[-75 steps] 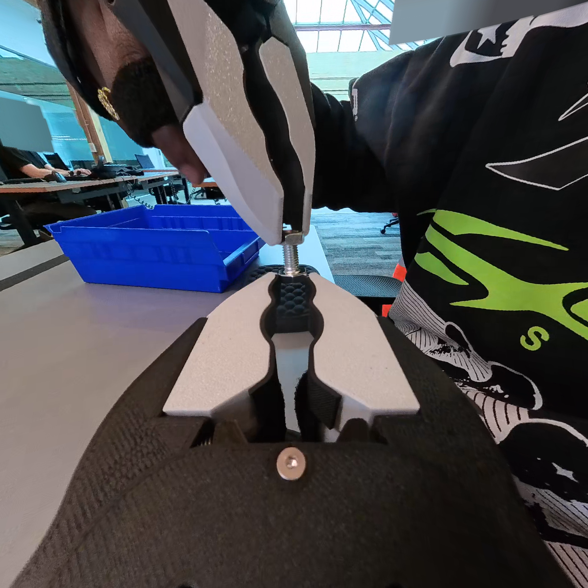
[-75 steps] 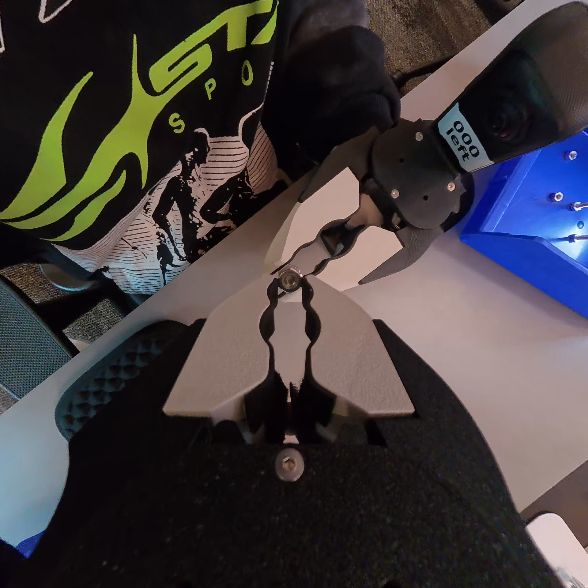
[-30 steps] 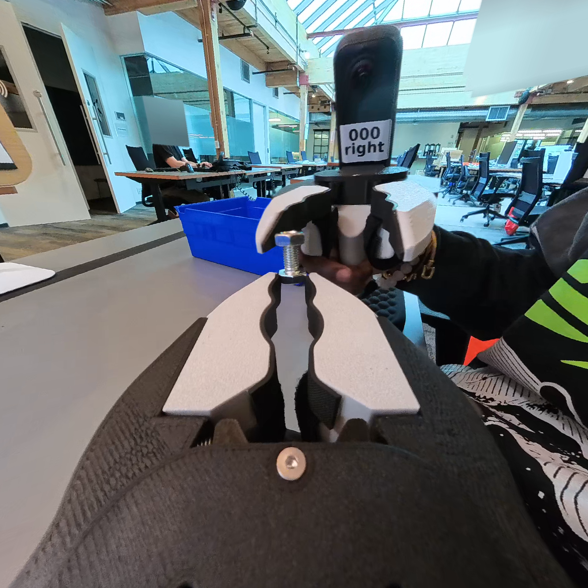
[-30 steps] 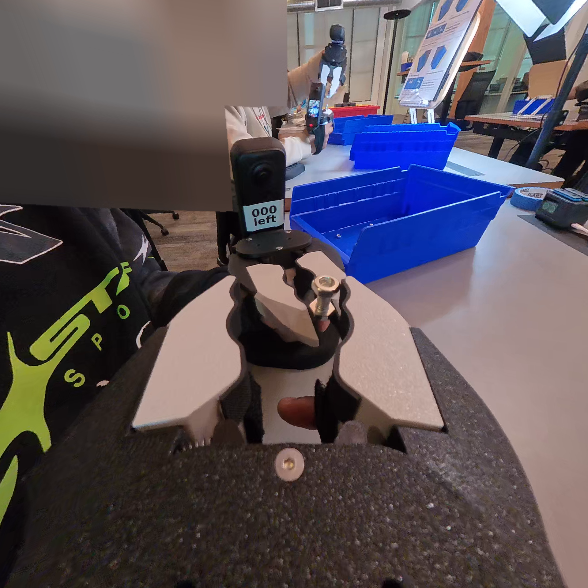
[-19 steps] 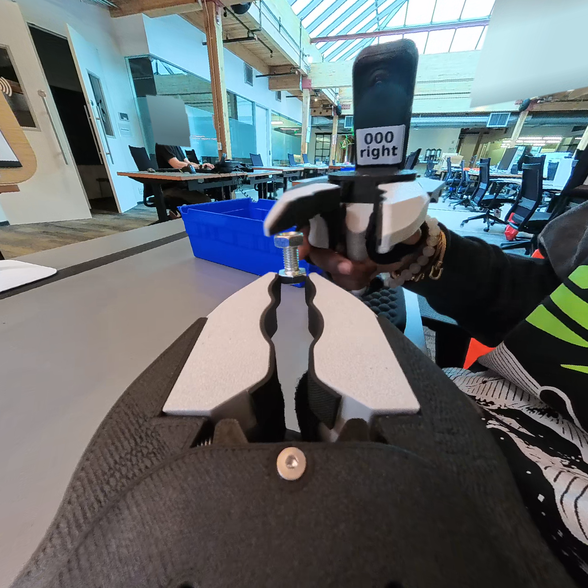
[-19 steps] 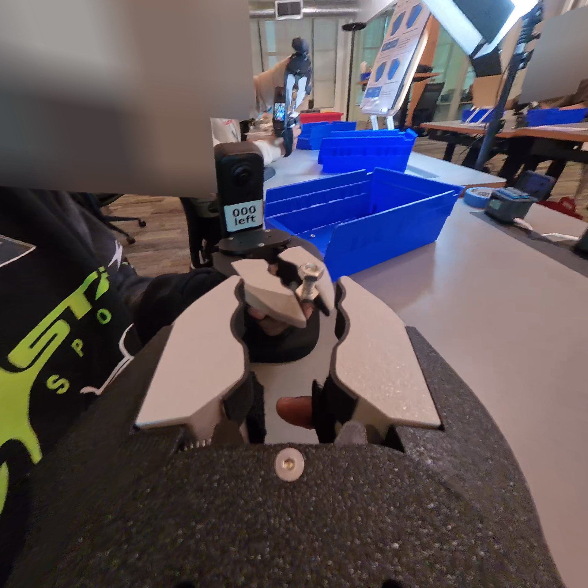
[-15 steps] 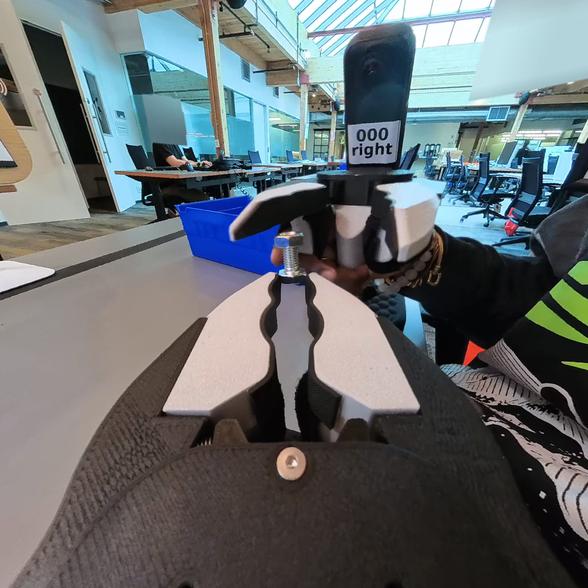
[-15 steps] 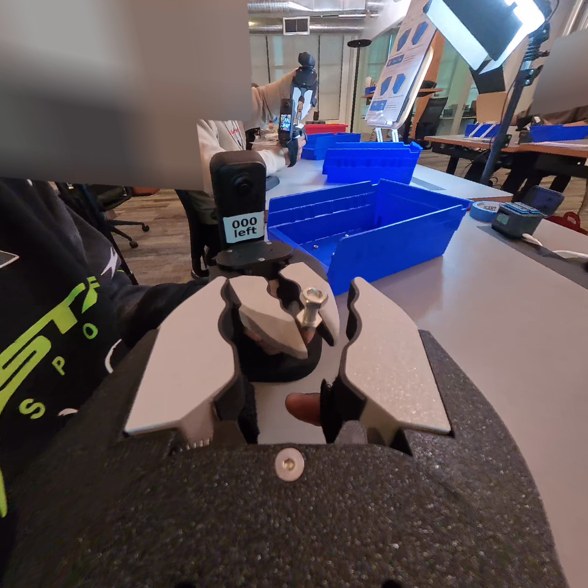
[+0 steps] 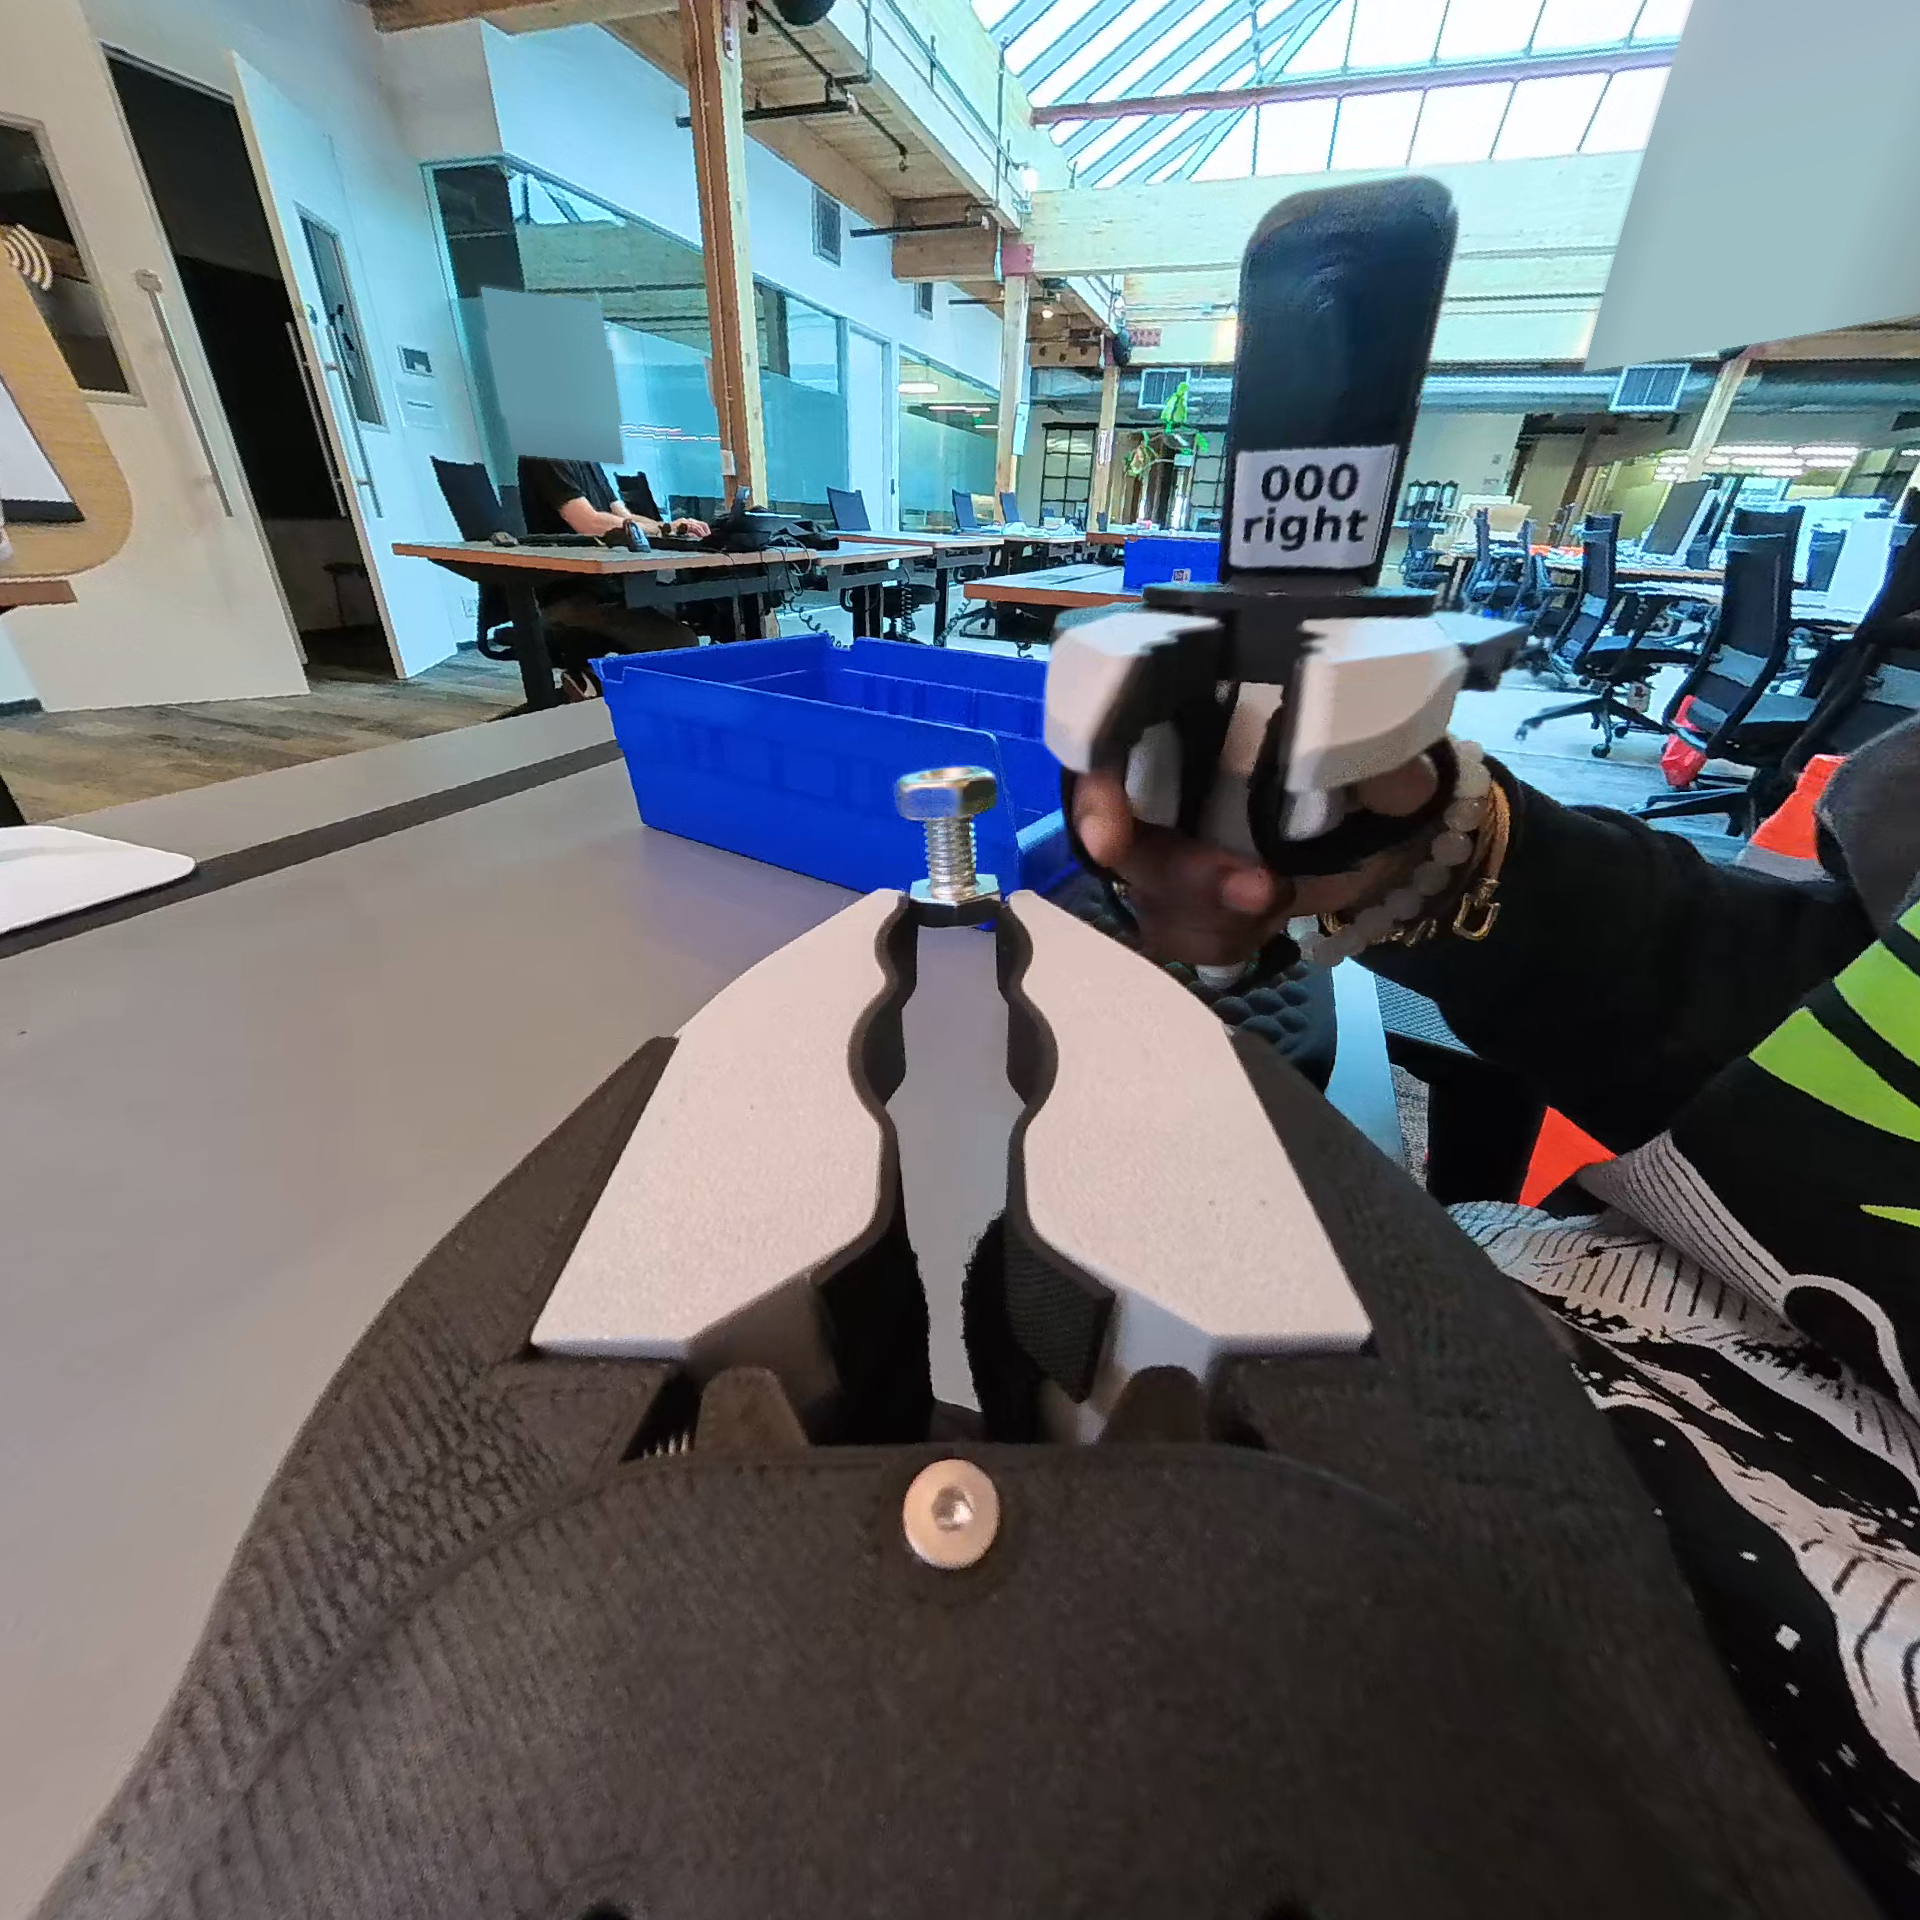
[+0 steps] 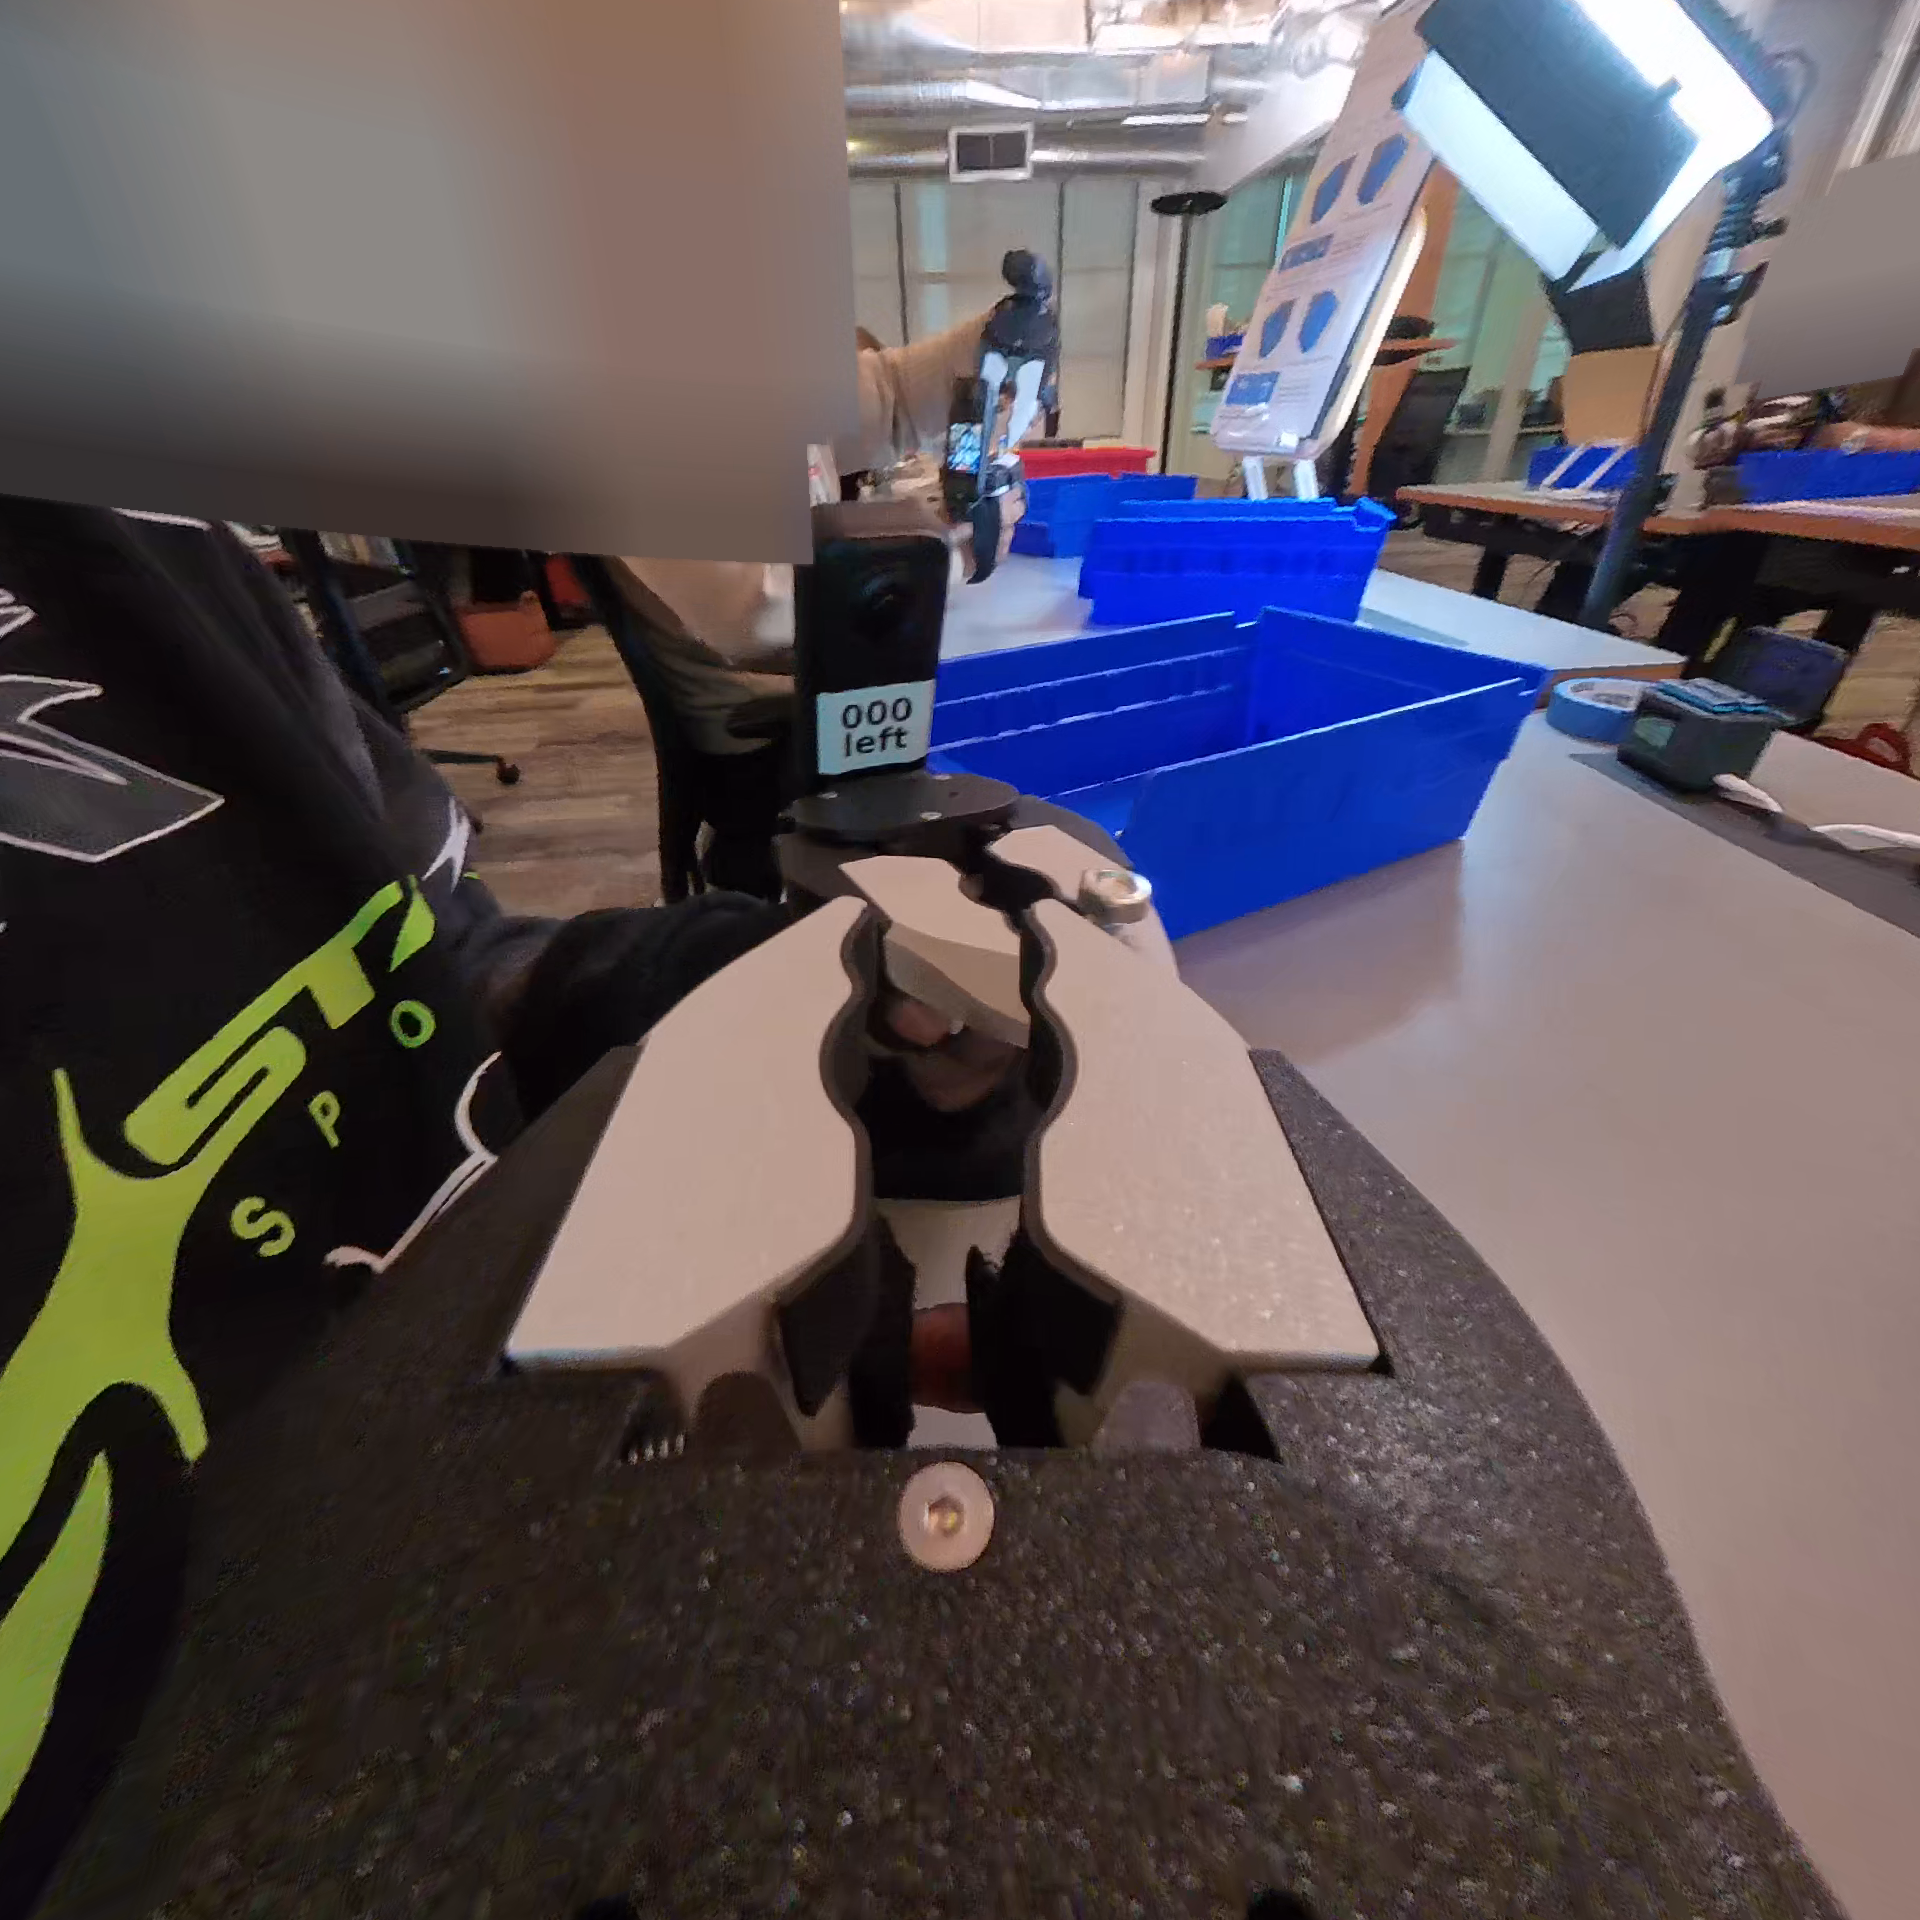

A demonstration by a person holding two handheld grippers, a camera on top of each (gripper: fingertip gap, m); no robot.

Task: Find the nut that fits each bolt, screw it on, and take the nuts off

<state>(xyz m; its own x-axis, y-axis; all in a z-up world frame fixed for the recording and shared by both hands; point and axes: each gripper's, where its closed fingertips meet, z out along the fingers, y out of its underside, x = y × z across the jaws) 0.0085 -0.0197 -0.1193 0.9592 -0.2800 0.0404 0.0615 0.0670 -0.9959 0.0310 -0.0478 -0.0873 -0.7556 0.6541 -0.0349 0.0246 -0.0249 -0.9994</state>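
Note:
My left gripper is shut on a silver nut at its fingertips. A silver bolt stands upright in the nut, head up. The bolt's head also shows in the right wrist view, at the tip of the left gripper. My right gripper is open, its fingers apart with nothing between them. It is beside the bolt and not touching it. In the left wrist view the right gripper is held to the right of the bolt.
A blue bin stands on the grey table behind the bolt; it also shows in the right wrist view. A blue tape roll and a black device lie farther right. A person's torso is close by. Across from one pair of fingers to the other is roughly 5 centimetres.
The right gripper let go of the bolt head, opened wide around it, then moved off to the side and narrowed its jaws on nothing. The left gripper kept its hold on the nut.

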